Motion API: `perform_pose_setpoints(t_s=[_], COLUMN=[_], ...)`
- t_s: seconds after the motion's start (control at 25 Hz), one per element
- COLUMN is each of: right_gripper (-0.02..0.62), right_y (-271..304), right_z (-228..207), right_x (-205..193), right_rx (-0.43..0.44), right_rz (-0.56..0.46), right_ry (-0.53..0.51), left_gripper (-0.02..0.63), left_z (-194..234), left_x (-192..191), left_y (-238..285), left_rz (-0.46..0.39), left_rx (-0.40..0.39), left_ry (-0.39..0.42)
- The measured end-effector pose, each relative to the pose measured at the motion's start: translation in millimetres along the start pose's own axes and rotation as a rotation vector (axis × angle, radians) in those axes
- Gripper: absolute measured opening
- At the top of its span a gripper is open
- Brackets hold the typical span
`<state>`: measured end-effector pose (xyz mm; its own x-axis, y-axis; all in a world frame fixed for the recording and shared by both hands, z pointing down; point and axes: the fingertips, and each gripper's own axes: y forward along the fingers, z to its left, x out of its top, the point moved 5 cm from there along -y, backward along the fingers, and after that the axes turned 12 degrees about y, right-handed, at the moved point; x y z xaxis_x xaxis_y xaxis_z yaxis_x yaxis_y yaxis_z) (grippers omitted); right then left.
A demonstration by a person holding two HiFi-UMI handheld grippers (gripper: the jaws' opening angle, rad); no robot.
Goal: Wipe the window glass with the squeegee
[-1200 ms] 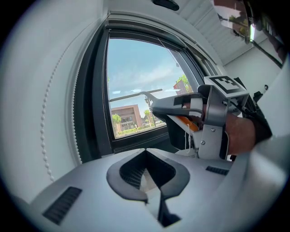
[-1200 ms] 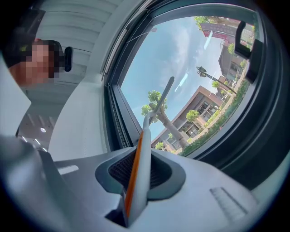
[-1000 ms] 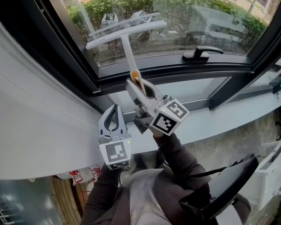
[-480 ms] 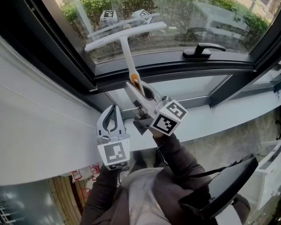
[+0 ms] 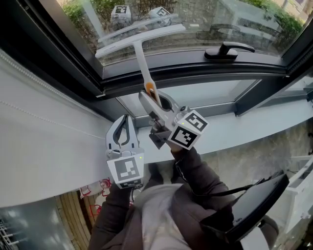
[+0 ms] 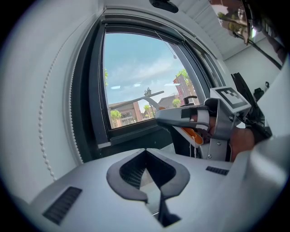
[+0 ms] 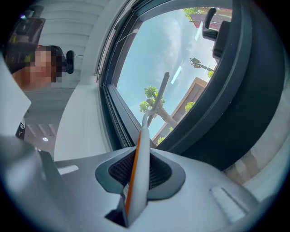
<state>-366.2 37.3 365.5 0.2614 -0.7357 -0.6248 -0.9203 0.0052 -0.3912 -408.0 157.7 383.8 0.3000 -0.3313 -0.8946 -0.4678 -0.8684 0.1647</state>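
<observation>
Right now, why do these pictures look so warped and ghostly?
Head view: the window glass mirrors the squeegee, a faint double. Left gripper view: the wide lens bows the window frame, corners black. Right gripper view: the close squeegee looks soft.

We look down on a dark window frame carrying a black handle; the window glass is bright with daylight, with green hedges outside (the left gripper view adds blue sky and brick buildings). A pale sill runs beneath. Beside the window stands a white wall with a bead chain, and wooden floor shows below.
</observation>
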Motion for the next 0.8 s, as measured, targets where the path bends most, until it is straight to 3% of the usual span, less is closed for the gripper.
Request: perform_pose_setpoints(t_s=[0.2, 0.4, 0.8], right_gripper=[0.058, 0.058, 0.06], right_y=[-8.6, -17.6, -28.7], right_z=[-8.9, -18.8, -30.8], right_x=[-7.4, -14.0, -27.4], right_rx=[0.005, 0.004, 0.025], right_rz=[0.011, 0.025, 0.031], right_ry=[0.047, 0.078, 0.184], left_gripper=[0.003, 0.003, 0.003], left_z=[-7.0, -14.4, -20.7], left_x=[-0.5, -8.3, -1.6], left_y=[-1.9, -7.1, -15.9], left_rz=[0.005, 0.046, 0.055], left_rx=[0.001, -0.004, -0.006], left_ry=[-0.008, 0.055, 0.074])
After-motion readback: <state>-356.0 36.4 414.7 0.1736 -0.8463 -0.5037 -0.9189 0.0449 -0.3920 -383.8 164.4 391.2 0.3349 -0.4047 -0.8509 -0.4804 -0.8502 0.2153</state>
